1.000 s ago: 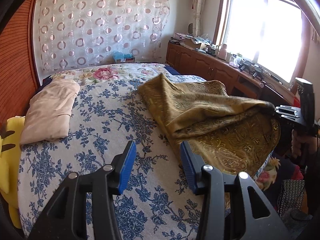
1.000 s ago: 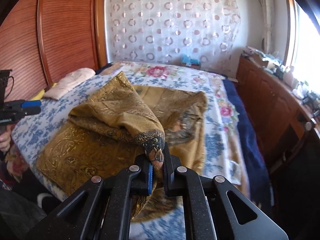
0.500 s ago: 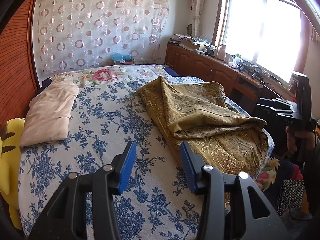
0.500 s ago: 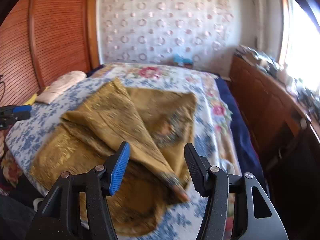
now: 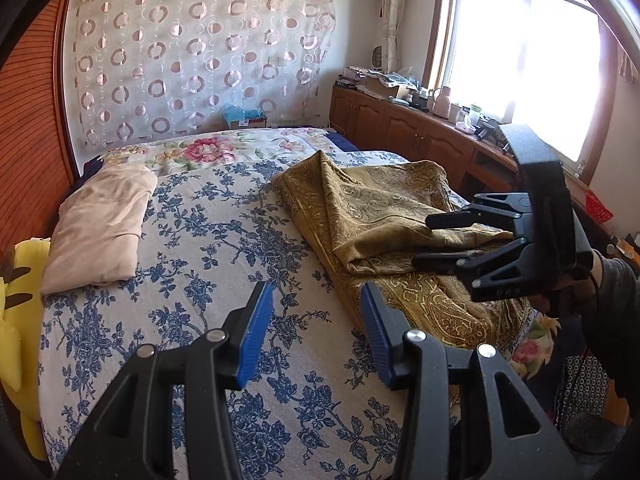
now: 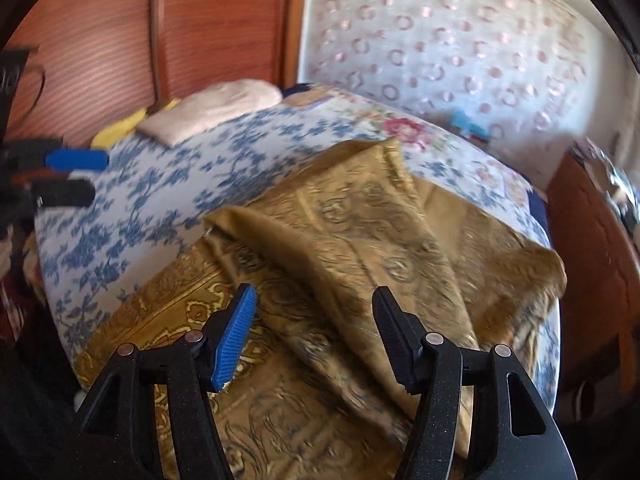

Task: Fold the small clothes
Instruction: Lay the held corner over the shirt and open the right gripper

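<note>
My left gripper (image 5: 316, 328) hovers over the blue-flowered bedspread (image 5: 208, 248), its blue-padded jaws partly apart with nothing between them. Ahead and to its right lies the gold paisley cloth (image 5: 376, 216), half folded, one layer thrown back over the other and its near edge spilling off the side of the bed. My right gripper (image 6: 314, 334) hangs low over that same cloth, jaws opening and gripping nothing; the fabric lies loose beneath and beyond the pads, blurred in that view. Seen from the left wrist camera, the right gripper sits at the cloth's far right edge, my hand (image 5: 568, 292) and dark sleeve behind it; some embossed letters show on its black frame, too small to read. A folded beige garment (image 5: 100, 228) rests well to the left of my left gripper, near the reddish wooden headboard (image 5: 28, 152), with a yellow plush toy (image 5: 16, 320) just beside it. No brand or label is legible anywhere.
</note>
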A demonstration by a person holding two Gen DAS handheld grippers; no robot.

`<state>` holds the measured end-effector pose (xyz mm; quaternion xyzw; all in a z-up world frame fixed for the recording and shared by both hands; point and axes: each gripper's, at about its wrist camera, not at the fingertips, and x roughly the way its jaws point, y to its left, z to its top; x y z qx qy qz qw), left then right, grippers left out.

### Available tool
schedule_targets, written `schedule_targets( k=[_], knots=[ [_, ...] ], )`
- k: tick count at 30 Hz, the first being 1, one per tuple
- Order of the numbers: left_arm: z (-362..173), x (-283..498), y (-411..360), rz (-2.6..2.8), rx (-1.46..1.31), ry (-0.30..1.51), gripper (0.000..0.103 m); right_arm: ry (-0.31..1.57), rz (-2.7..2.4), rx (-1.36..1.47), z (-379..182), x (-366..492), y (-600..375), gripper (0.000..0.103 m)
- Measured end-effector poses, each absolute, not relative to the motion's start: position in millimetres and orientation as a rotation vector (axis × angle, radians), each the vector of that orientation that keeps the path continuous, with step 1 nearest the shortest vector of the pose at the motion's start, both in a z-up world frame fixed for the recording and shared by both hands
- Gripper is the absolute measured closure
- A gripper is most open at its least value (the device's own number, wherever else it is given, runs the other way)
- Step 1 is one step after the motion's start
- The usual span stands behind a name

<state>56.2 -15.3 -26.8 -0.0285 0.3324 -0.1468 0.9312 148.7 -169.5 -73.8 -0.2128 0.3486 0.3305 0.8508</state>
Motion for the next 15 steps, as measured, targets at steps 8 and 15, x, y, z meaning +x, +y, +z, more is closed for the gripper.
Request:
schedule_targets(
  k=[8, 15],
  knots=[
    [-29, 56, -17, -0.308, -0.064, 0.688, 0.059, 0.792, 0.749, -0.488, -84, 154, -160, 0.039],
    [-35, 57, -22, -0.316, -0.059, 0.701, 0.059, 0.809, 0.703, -0.554, -97, 165, -156, 0.039]
  ],
)
